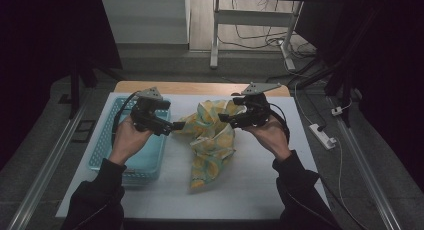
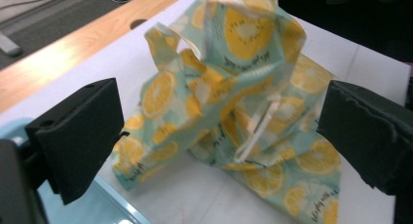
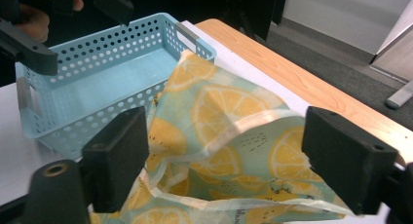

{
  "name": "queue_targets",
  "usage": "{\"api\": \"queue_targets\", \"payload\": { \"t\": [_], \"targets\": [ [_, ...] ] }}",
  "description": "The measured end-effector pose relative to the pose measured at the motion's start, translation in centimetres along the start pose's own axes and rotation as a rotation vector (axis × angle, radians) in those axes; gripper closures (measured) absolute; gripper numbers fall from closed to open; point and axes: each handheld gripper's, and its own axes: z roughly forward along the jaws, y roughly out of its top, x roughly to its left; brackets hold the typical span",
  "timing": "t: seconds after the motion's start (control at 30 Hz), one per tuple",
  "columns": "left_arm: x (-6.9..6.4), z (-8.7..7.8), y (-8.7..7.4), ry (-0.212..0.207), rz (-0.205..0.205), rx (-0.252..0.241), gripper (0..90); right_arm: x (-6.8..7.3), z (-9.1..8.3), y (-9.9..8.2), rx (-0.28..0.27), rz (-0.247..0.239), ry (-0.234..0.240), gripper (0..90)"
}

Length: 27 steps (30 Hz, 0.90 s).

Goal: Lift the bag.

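High view, crumpled lemon-print cloth bag (image 1: 210, 140) heaped mid white tabletop (image 1: 250, 185), left tool (image 1: 175, 125) and right tool (image 1: 222, 117) flanking it, both with jaws spread wide and holding nothing, perforated blue plastic basket (image 1: 102, 150) at left.

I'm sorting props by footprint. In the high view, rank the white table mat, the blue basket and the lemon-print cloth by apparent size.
1. White table mat, clearly largest.
2. Blue basket and lemon-print cloth: these look about alike. The left hand covers part of the basket and the cloth is bunched, so I won't rank them.
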Motion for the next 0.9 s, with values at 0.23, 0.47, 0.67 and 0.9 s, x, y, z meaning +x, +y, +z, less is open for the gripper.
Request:
{"api": "queue_targets", "payload": {
  "t": [0.23,0.47,0.67,0.9],
  "targets": [
    [-0.4,0.0,-2.3,0.037,-0.009,-0.004,0.0,0.2,0.4,-2.0,-0.007,0.012,0.009,11.6],
    [-0.3,0.2,-4.4,0.035,-0.034,-0.021,0.0,0.3,1.0,-3.8,-0.003,0.023,-0.011,7.4],
    [-0.2,0.7,-5.7,0.046,-0.046,0.001,0.0,0.4,0.9,-4.4,-0.002,0.025,-0.022,4.8],
    [-0.8,0.8,-7.0,0.076,-0.056,-0.003,0.0,0.7,0.9,-5.4,0.007,0.019,-0.039,3.2]
  ]
}}
